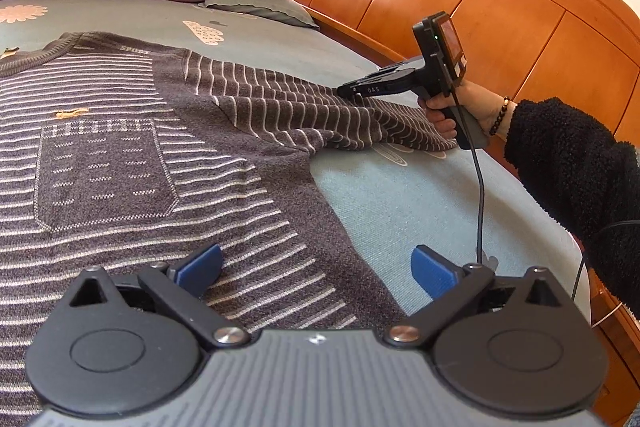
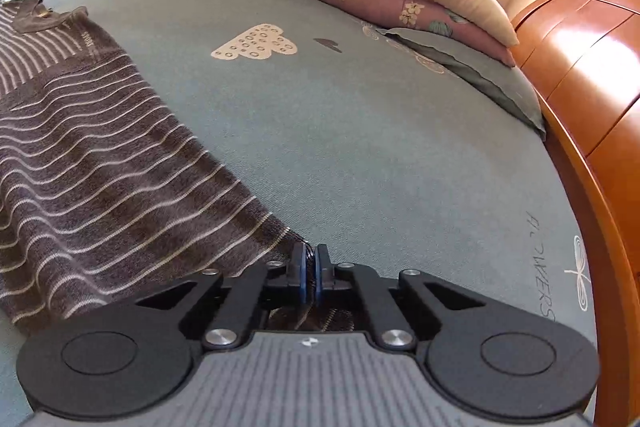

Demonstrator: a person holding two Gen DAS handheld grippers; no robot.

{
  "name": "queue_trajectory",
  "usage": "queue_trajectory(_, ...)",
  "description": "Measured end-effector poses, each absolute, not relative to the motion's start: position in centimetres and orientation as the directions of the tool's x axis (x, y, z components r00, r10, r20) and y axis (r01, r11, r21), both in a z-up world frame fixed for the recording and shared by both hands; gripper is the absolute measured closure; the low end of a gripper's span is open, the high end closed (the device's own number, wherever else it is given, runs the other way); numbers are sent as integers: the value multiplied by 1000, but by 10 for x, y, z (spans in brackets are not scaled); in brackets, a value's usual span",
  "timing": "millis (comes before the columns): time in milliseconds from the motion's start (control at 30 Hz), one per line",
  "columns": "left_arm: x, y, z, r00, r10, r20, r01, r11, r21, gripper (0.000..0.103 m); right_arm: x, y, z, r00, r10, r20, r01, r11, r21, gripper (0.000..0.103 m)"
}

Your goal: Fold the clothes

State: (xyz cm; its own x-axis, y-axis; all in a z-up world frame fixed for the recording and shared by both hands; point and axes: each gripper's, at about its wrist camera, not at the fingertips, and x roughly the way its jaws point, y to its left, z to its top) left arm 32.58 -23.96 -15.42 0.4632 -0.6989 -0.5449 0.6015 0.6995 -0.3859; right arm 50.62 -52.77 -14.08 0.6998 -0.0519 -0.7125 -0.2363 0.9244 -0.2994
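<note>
Sweater (image 1: 120,155) lies flat on the bed (image 2: 360,147). Your right gripper (image 2: 308,269) is clamped on the sleeve (image 2: 100,187) edge; left gripper (image 1: 316,267) hovers wide open, empty, over the hem. Next, likely: fold the sleeve across the body.

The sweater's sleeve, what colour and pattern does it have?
The sleeve is dark grey-brown with thin pale stripes; the right wrist view shows it best.

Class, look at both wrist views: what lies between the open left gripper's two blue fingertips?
In the left wrist view, the left gripper is open over the striped sweater's lower edge and bare blue bedsheet; neither fingertip touches them.
</note>
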Motion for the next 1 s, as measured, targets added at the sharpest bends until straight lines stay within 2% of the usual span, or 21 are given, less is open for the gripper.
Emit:
queue_trajectory(133,327,-239,-155,461,-703,-542,603,696,-390,2,519,-531,-146,707,-88,-701,-176,939,-296,97)
queue_trajectory(267,328,-237,-156,456,-713,-533,605,688,-402,2,512,-544,-132,720,-88,-688,-106,966,-235,88)
queue_trajectory(333,328,-237,-157,454,-718,-528,604,684,-410,2,498,-555,-117,739,-121,-663,-49,972,-231,75)
queue_trajectory(367,329,-236,-157,453,-720,-526,603,682,-414,1,490,-562,-110,747,-140,-650,-17,973,-229,62)
queue_trajectory(400,329,-235,-157,452,-723,-523,603,679,-418,1,479,-571,-101,752,-165,-638,23,974,-224,54)
queue_trajectory(467,329,-235,-158,450,-727,-519,602,676,-425,1,453,-593,-88,747,-208,-632,111,975,-190,45)
queue_trajectory(533,330,-234,-158,449,-729,-516,600,674,-430,1,421,-620,-79,735,-222,-640,196,974,-112,42)
queue_trajectory(600,330,-234,-158,451,-730,-514,600,674,-431,1,389,-645,-74,736,-229,-637,274,961,-29,30)
queue_trajectory(667,329,-235,-159,455,-727,-513,598,677,-428,1,357,-669,-73,741,-238,-628,348,936,55,23)
queue_trajectory(800,328,-238,-158,465,-716,-520,595,688,-415,1,321,-716,-97,733,-254,-631,493,838,235,24)
queue_trajectory(1000,325,-243,-157,482,-694,-535,595,707,-381,1,319,-763,-153,772,-181,-610,556,657,509,28)
